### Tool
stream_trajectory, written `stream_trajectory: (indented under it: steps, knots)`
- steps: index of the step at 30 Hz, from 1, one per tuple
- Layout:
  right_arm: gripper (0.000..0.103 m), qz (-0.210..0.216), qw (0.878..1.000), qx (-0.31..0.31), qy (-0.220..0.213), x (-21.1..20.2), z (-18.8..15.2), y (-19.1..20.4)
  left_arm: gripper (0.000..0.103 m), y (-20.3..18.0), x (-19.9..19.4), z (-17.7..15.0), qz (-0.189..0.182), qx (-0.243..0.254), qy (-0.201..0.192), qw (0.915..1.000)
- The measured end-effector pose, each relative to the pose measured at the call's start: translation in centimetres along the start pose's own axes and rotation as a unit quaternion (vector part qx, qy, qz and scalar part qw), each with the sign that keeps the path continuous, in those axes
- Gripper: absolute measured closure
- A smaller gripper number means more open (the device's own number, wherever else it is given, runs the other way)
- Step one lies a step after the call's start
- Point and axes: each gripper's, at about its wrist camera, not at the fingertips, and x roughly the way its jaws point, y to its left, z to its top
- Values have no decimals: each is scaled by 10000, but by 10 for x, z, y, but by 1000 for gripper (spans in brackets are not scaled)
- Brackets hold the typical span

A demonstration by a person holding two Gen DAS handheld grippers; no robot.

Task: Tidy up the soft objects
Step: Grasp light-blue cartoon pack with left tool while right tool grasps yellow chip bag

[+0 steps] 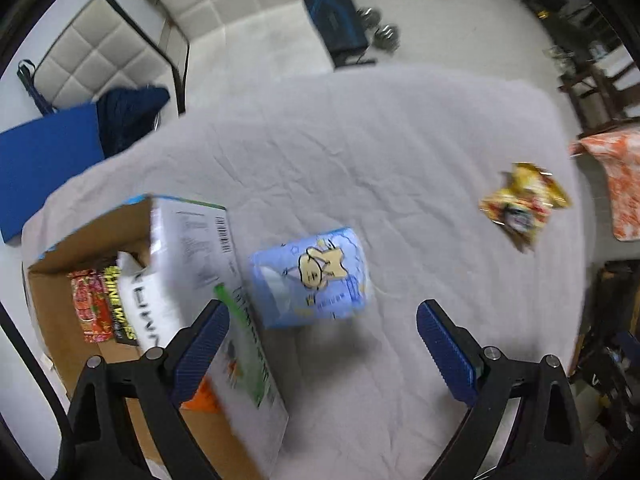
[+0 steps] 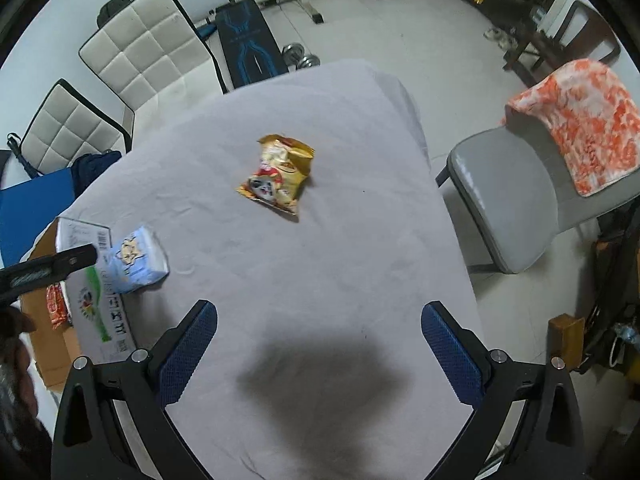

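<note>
While both grippers hang above the tabletop (image 2: 320,264), their fingers are spread wide and grip nothing. Ahead of the left gripper (image 1: 322,350), between the lines of its fingers but beyond their tips, lies the blue tissue pack (image 1: 310,278), touching the flap of the cardboard box (image 1: 192,280). Farther out, the yellow snack bag (image 2: 276,178) lies well beyond the right gripper (image 2: 320,352), apart from the pack.

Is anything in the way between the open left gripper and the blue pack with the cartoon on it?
No. The left gripper hangs open above the light blue soft pack, with only bare grey tablecloth between them. The open cardboard box stands beside the pack, not across the path.
</note>
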Motion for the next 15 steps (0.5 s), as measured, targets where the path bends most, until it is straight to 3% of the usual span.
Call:
stream_trajectory:
  steps: [6, 8, 12, 14, 15]
  knots:
    - [0, 119, 9995, -147, 248, 31, 22, -3, 7, -3, 64, 20, 311, -155, 548, 9979]
    - [0, 132, 9992, -207, 302, 40, 30, -1, 7, -11, 77, 24, 704, -54, 636, 9955]
    - [0, 124, 9987, -359, 344, 56, 53, 6, 9, -31, 93, 25, 599, 165, 818, 9947]
    - [0, 129, 9983, -434, 360, 63, 64, 9, 37, -36, 100, 23, 674, 243, 826, 9940]
    - [0, 140, 9981, -475, 357, 67, 70, 12, 39, -37, 103, 22, 777, 233, 835, 9932]
